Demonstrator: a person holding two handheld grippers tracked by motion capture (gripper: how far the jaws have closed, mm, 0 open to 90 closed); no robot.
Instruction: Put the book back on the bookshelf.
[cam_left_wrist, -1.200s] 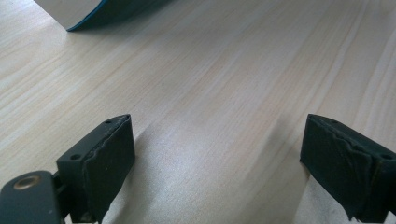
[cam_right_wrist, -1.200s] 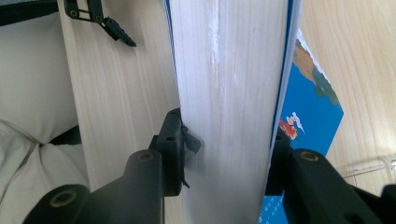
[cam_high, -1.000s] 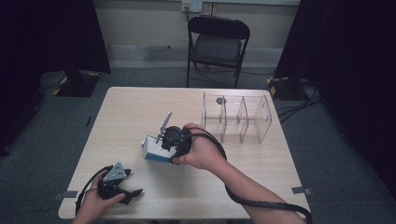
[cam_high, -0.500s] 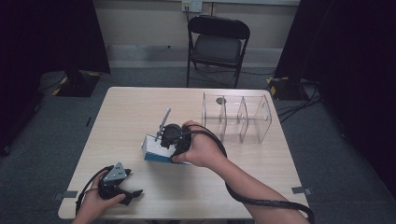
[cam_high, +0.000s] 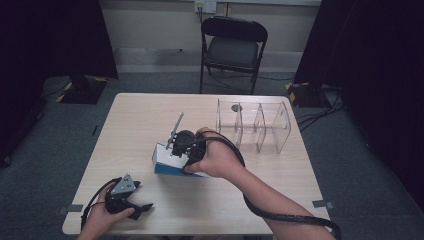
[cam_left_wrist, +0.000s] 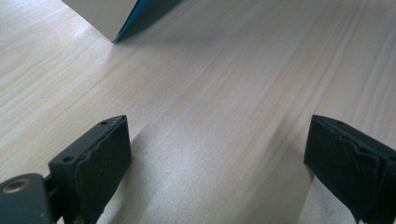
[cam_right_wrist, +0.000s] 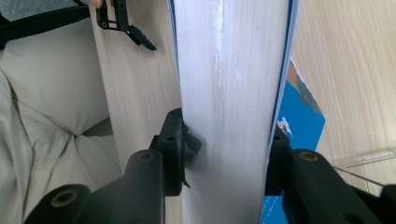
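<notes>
Right hand-held gripper (cam_right_wrist: 224, 154) clamped across thick page block of blue-covered book (cam_right_wrist: 233, 70), mid-counter (cam_high: 140, 115), left of clear divider rack (cam_high: 255, 125). Left hand-held gripper (cam_left_wrist: 219, 158) jaws wide apart, nothing in them, resting near counter's front-left corner. Judgement: keep squeeze firm and centered on pages, lift slow so covers don't splay or book slips.

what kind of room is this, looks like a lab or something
Probably a recording studio or lab corner rather than a home: black curtains hang on both sides, a lone folding chair stands against a bare wall, and tape marks sit on the grey carpet beside the single wooden table.
</notes>
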